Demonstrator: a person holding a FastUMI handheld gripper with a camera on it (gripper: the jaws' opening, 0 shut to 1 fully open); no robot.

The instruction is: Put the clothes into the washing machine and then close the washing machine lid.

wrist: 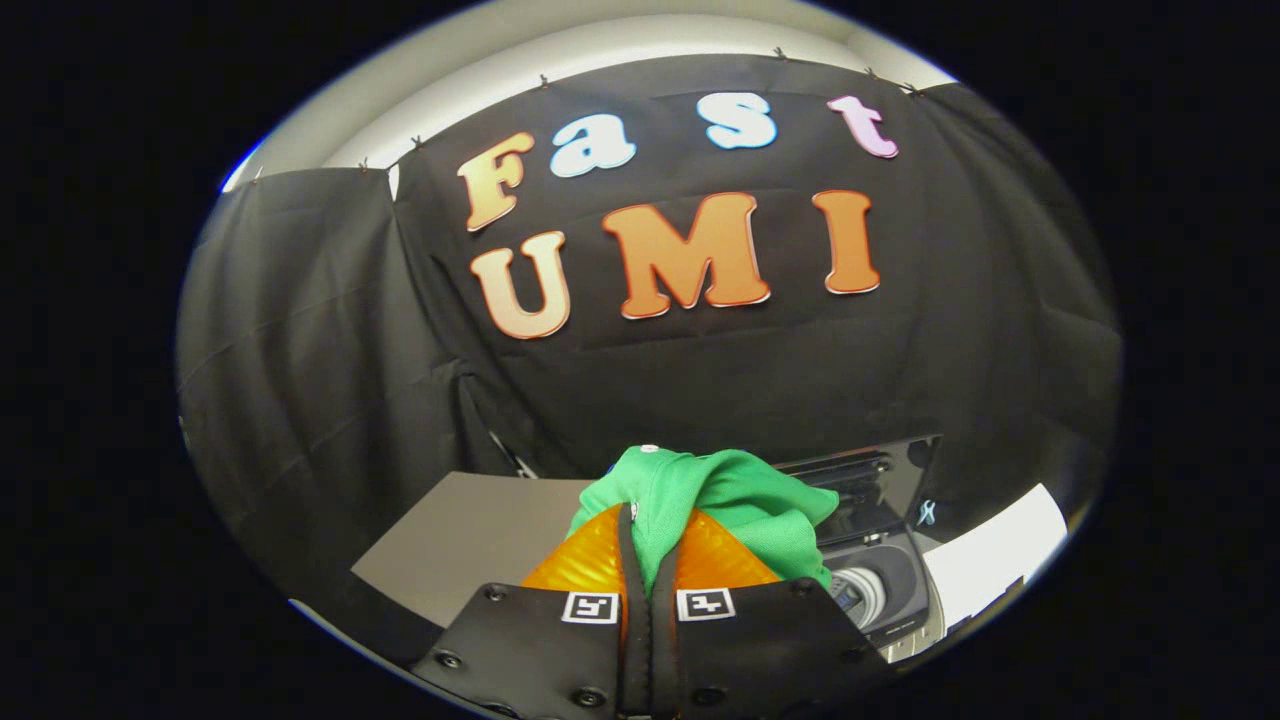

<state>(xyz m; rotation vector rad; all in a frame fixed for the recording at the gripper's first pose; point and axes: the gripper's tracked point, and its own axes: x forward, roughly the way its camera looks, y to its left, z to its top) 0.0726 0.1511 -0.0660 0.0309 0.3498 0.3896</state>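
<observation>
Your gripper (648, 530) has its two orange fingers (585, 560) pressed close, pinching a bright green garment (730, 500) between them. The cloth bunches up in soft folds over and ahead of the fingertips, with a small white button near its top. Beyond it and to the right sits the washing machine (885, 590), its dark lid (880, 475) raised and the drum opening showing. A grey table (460, 540) lies beyond the fingers to the left.

Green garment (700, 500) pinched in gripper (650, 545), blocking washing machine (890, 590) opening beyond.
</observation>
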